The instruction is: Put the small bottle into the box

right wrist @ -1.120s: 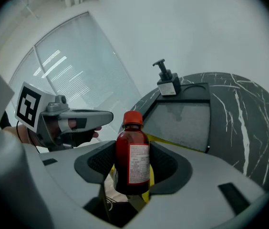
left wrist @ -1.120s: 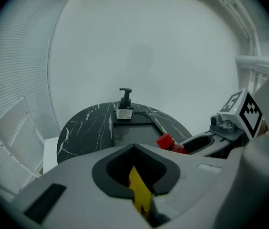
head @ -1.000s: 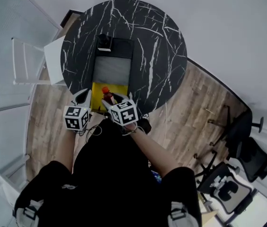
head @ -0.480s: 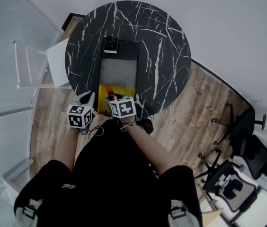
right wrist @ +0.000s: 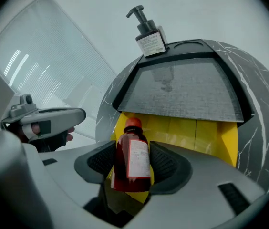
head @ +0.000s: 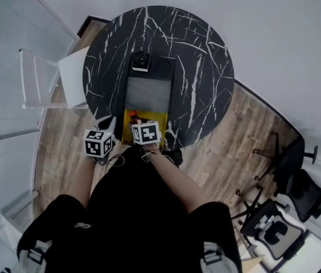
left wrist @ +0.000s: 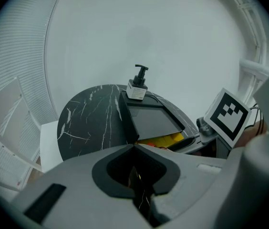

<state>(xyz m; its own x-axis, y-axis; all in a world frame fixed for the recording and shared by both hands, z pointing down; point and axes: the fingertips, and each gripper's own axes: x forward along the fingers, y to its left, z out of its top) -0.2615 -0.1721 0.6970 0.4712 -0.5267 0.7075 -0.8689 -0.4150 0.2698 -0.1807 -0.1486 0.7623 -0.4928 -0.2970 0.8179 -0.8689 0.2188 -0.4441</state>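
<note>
Pads (right wrist: 169, 164) of the right gripper (right wrist: 134, 166) clamp the small bottle (right wrist: 130, 159) from both sides, one against each flank of its dark red body. The bottle stands nearly upright between the jaws, its orange-red cap rising past the jaw tips and its white label facing the camera. Just beyond and below those tips lies the yellow box (right wrist: 211, 128), open on the near side. The bottle hangs over the box's near left part, and no view shows whether its base touches the yellow floor. Over the far part of the box sits a black-framed grey panel (right wrist: 182, 89). Past that, well ahead of the jaws, a pump bottle (right wrist: 149, 32) with a black head and a white label stands on the frame's far edge. All of this rests on a round black marble table (head: 200, 50).

To the left of the right jaws, the left gripper (left wrist: 135, 149) hovers at the table's near edge with its jaws pressed together on nothing. Ahead of its tips are the same panel and a strip of yellow. In the head view a white chair (head: 46, 84) stands just beside the table.
</note>
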